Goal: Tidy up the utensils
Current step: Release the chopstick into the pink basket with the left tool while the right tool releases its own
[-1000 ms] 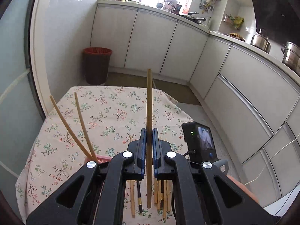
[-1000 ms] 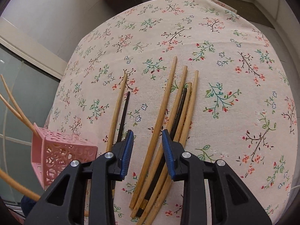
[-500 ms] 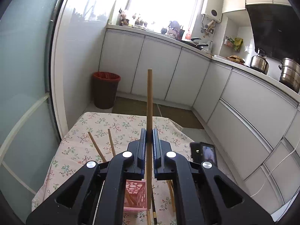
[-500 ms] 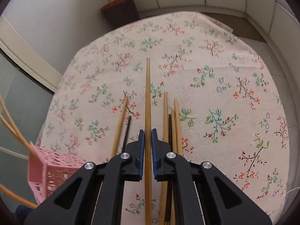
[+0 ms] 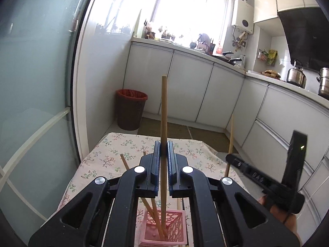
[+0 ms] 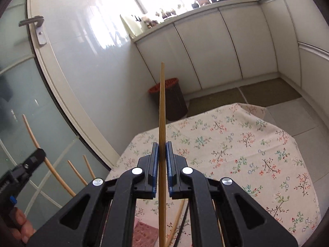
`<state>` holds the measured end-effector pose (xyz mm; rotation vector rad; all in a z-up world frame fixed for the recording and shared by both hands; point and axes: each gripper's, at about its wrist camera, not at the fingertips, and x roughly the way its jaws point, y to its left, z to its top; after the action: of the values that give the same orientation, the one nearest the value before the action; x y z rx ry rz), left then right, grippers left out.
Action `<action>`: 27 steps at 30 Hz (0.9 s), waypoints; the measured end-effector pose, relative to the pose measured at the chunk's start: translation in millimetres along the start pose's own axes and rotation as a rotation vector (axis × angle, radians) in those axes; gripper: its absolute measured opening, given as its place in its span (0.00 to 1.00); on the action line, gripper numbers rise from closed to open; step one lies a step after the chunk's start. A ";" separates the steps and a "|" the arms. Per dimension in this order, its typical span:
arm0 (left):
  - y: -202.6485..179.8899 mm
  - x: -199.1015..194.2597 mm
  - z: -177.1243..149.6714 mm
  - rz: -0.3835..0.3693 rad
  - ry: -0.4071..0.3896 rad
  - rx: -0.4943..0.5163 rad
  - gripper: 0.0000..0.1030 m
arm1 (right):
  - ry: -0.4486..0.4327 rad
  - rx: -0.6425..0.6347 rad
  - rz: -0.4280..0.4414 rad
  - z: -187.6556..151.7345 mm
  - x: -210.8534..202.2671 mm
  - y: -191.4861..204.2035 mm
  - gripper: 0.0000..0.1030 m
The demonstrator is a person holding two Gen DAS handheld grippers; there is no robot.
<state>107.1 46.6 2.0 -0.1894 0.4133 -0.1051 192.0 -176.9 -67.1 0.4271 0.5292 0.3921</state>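
The left gripper point(image 5: 161, 154) is clamped on a wooden chopstick point(image 5: 163, 111) above the pink basket point(image 5: 164, 231). The right gripper point(image 6: 162, 154) pinches another chopstick point(image 6: 162, 111) over the table point(image 6: 236, 144).

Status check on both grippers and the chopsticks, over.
Left gripper shut on a wooden chopstick, its tip inside the pink lattice basket. Right gripper shut on another wooden chopstick. Nothing blocking.
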 end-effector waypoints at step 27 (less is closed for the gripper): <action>27.8 19.3 -2.3 0.016 0.238 -0.067 0.15 | -0.050 -0.181 0.124 -51.6 19.6 64.6 0.07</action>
<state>125.5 70.7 -13.2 -0.2410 0.6555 -0.0989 163.0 -98.9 -83.9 0.2948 0.4159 0.5423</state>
